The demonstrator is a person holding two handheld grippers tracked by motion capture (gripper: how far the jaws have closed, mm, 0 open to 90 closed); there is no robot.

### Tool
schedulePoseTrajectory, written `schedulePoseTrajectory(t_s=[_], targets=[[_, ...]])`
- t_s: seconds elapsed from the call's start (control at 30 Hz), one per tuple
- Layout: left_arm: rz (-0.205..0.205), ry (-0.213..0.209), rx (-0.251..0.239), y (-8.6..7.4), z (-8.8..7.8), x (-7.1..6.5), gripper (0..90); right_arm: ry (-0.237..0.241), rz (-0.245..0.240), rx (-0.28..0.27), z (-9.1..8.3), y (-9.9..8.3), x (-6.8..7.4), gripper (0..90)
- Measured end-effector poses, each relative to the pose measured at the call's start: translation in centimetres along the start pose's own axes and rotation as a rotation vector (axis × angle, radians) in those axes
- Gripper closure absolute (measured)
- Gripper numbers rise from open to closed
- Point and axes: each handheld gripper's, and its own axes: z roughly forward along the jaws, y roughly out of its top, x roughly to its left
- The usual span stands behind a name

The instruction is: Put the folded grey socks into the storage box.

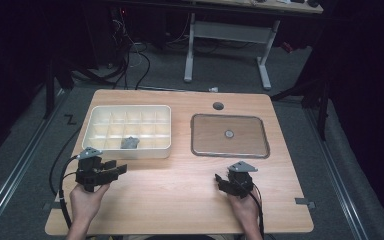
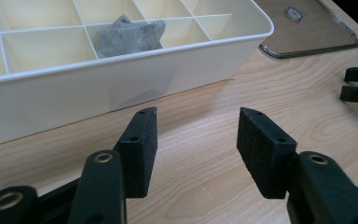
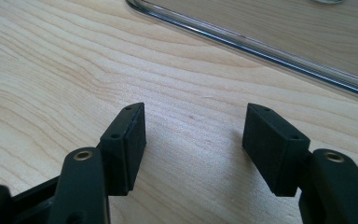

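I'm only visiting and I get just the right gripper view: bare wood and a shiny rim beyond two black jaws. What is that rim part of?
Observer: It's the edge of a clear lid lying flat on the table, with a small round piece at its middle.
Operator: Is anything else on the table?
Observer: Yes, a cream compartment tray sits left of the lid. A grey star-shaped thing lies in one compartment of its near row.
Operator: And the other hand?
Observer: The left gripper is close to the tray's front wall, jaws open with nothing between them.
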Motion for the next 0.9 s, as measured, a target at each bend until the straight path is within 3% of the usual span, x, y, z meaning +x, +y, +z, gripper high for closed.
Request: schedulePoseTrajectory(t_s=[0.6, 0.9], targets=[[-0.034, -0.034, 0.007, -1.3, 1.7, -0.3, 48.1, 0.000, 0.003, 0.001, 0.0, 0.0, 0.0, 39.8], [-0.002, 0.010, 0.019, -1.9, 2.5, -0.9, 46.6, 0.000, 0.000, 0.000, 0.0, 0.0, 0.0, 39.8]])
